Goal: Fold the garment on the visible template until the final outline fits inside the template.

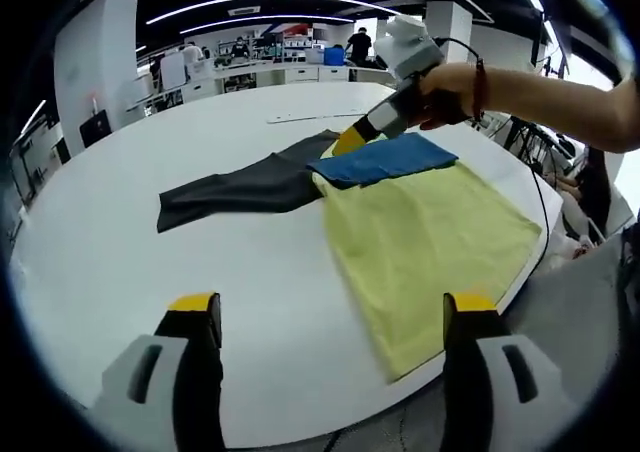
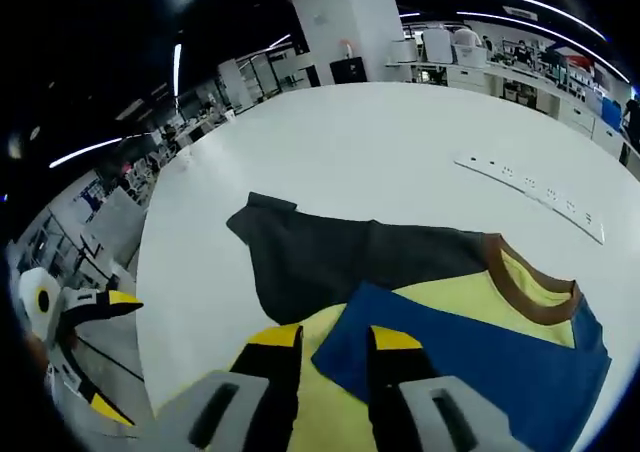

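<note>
You are working at a white table (image 1: 100,262) with a T-shirt (image 1: 425,232) spread flat on it. The shirt has a pale yellow body, a dark grey sleeve (image 1: 235,187), a blue sleeve (image 1: 385,159) and a brown collar (image 2: 525,292).

In the left gripper view, the shirt lies from the centre out toward 4 o'clock, its hem near the table edge. The dark grey sleeve stretches flat toward 9 o'clock, not yet folded. The blue sleeve already lies folded across the upper chest, at about 1 o'clock from the picture's centre.

Your left gripper (image 1: 330,317) rises from the bottom of that view with its jaws spread wide and nothing between them, above bare table, just short of the shirt's near edge.

Your right gripper (image 2: 333,347) is at the blue sleeve. In the right gripper view its yellow-tipped jaws stand close together at 6 o'clock, right at the sleeve's edge where blue meets yellow. Whether cloth is pinched between them, I cannot tell. In the left gripper view the same gripper comes in from 1 o'clock, its tip down at the shirt's collar end.

A white power strip (image 2: 530,194) lies on the table at 2 o'clock in the right gripper view, well apart from the shirt.

No template outline is distinguishable on the table.

By my judgement the task is early: one sleeve is folded in; the grey sleeve and the long body still need folding.
</note>
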Available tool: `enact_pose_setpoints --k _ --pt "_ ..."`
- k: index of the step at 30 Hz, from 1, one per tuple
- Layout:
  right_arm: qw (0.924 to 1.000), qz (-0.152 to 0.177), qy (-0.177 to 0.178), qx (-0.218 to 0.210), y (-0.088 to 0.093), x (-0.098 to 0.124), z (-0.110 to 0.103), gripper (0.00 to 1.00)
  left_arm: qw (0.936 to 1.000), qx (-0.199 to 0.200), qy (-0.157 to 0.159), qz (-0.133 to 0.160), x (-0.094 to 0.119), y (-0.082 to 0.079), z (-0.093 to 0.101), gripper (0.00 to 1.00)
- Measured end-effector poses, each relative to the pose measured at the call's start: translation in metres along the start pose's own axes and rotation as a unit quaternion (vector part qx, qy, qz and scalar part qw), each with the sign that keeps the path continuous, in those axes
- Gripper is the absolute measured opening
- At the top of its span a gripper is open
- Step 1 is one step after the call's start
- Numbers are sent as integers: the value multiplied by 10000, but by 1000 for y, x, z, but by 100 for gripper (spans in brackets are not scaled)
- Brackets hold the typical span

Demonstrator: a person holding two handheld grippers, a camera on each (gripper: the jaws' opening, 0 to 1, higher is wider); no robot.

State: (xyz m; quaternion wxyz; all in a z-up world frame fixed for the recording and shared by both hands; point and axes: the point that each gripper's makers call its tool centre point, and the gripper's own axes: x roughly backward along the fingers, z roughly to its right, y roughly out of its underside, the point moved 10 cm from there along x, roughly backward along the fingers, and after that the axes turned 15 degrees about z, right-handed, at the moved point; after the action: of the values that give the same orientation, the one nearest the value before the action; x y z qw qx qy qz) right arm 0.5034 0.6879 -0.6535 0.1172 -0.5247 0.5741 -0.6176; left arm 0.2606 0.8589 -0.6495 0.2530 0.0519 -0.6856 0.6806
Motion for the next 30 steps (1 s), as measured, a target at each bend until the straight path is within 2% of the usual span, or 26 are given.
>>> enact_pose_setpoints --k 1,4,11,15,22,30 --pt "9999 53 71 56 0 2 3 40 10000 -7 -8 2 0 -1 0 90" --pt "9995 136 273 121 0 11 13 55 10000 -33 -43 34 0 -3 -2 93" --pt "9986 119 487 181 6 36 35 74 9999 -60 -93 39 0 -6 -4 97" --pt "9980 140 582 178 9 54 48 77 9999 -81 -95 70 -1 -8 -2 98" --pt "9957 246 878 140 19 85 73 75 9999 -116 -91 80 -1 -8 -1 99" --pt "9919 203 1256 9 43 121 103 71 9998 -137 -97 104 0 -10 1 99"
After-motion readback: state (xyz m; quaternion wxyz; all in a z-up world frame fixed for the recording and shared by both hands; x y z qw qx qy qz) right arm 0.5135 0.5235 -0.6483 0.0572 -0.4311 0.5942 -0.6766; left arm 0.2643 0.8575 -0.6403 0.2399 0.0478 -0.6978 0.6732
